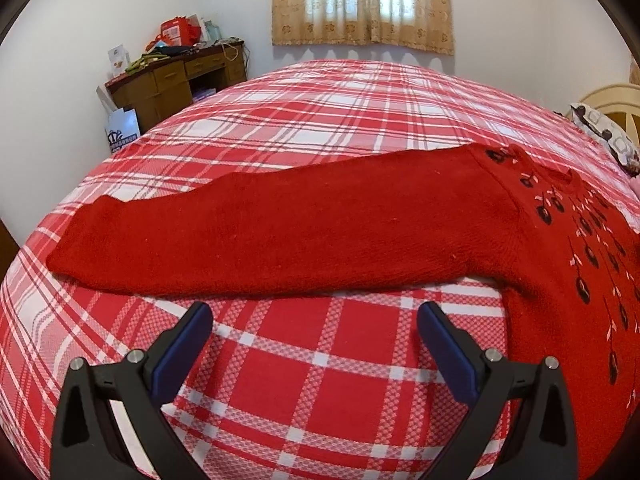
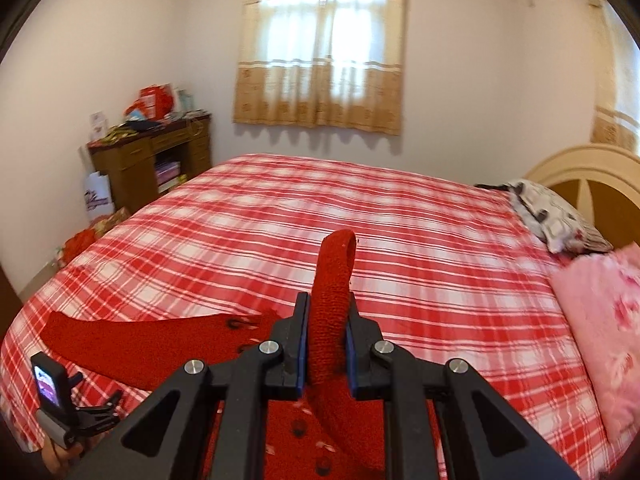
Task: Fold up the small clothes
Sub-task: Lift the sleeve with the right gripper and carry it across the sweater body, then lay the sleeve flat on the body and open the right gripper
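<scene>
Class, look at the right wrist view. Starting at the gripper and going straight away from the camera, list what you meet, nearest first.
Right gripper clamped on a red sleeve → plaid bedspread → white wall → curtained window.

Daylight comes through the curtained window (image 2: 320,52) on the far wall, which glares to near white at its panes in both views; the walls beside the window are evenly lit and pale; soft scalloped shadows hang on the wall just below the curtain hem; the bed cover (image 1: 320,120) below the window is bright, and bulges into a dome from fisheye distortion in the left wrist view; black lens rim darkens the corners of both pictures; in the right wrist view the pink pillow (image 2: 600,340), far right of the window, is smeared by motion blur.
</scene>
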{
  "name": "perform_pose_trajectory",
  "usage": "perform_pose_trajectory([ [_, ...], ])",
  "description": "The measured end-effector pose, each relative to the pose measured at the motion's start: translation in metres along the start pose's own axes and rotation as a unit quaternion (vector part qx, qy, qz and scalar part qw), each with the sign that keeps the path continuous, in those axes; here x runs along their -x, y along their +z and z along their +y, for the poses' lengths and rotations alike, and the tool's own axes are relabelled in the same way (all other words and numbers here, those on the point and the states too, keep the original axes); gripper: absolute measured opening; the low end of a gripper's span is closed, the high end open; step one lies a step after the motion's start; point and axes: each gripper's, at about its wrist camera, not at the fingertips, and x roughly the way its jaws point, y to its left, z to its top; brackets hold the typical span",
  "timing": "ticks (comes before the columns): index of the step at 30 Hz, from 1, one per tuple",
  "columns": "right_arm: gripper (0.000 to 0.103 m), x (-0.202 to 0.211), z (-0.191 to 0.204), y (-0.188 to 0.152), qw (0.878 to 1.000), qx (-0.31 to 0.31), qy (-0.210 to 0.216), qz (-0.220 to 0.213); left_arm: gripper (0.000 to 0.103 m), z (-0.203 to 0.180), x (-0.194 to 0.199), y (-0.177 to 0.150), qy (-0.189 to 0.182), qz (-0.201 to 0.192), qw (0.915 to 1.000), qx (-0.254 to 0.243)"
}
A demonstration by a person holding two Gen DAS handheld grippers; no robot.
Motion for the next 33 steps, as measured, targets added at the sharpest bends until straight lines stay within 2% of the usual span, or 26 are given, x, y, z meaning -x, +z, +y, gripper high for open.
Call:
perform_pose_trajectory([
  [5, 0.015, -0.028, 0.048, -0.008, 0.999, 0.018, 0.036, 0.015, 0.103, 0.008, -0.008, -0.001, -0.012, 0.02, 0.9995, 0.023],
  [11, 0.015, -0.091, 0.108, -0.051, 0.994, 0.019, 0.083, 0.068, 0.103, 0.005, -0.009, -0.004, -0.013, 0.017, 0.9996, 0.017],
  [13, 0.016, -0.119, 0.126, -0.072, 0.986, 0.012, 0.131, 0.104, 0.103, 0.005, -0.009, -0.005, -0.012, 0.017, 0.9997, 0.016],
  [14, 0.023, -0.134, 0.136, -0.087, 0.981, 0.015, 0.141, 0.13, 0.103, 0.005, -0.009, -0.005, -0.012, 0.017, 0.9997, 0.015],
  [15, 0.042, -0.144, 0.141, -0.098, 0.978, 0.021, 0.138, 0.153, 0.103, 0.004, -0.009, -0.005, -0.012, 0.017, 0.9997, 0.014],
  [16, 0.053, -0.149, 0.143, -0.108, 0.976, 0.022, 0.139, 0.168, 0.103, 0.003, -0.009, -0.006, -0.011, 0.016, 0.9997, 0.012],
  [17, 0.059, -0.148, 0.141, -0.115, 0.974, 0.019, 0.148, 0.171, 0.103, 0.003, -0.009, -0.006, -0.01, 0.015, 0.9998, 0.011],
  [19, 0.059, -0.14, 0.131, -0.129, 0.97, 0.01, 0.166, 0.178, 0.103, 0.003, -0.009, -0.006, -0.014, 0.015, 0.9997, 0.01],
  [23, 0.059, -0.107, 0.081, -0.149, 0.969, -0.016, 0.168, 0.179, 0.103, 0.004, -0.007, -0.008, -0.022, 0.014, 0.9996, 0.007],
  [27, 0.06, -0.074, 0.011, -0.172, 0.979, -0.047, 0.107, 0.165, 0.103, 0.004, -0.002, -0.006, -0.029, 0.01, 0.9995, 0.008],
  [30, 0.06, -0.05, -0.049, -0.18, 0.987, -0.085, 0.047, 0.131, 0.103, -0.006, 0.013, 0.002, -0.024, -0.006, 0.9996, -0.015],
  [31, 0.06, -0.042, -0.071, -0.182, 0.987, -0.106, 0.022, 0.118, 0.103, -0.014, 0.019, 0.008, -0.028, -0.017, 0.999, -0.031],
  [33, 0.06, -0.035, -0.102, -0.184, 0.984, -0.147, 0.006, 0.105, 0.103, -0.026, 0.026, 0.016, -0.035, -0.027, 0.998, -0.045],
])
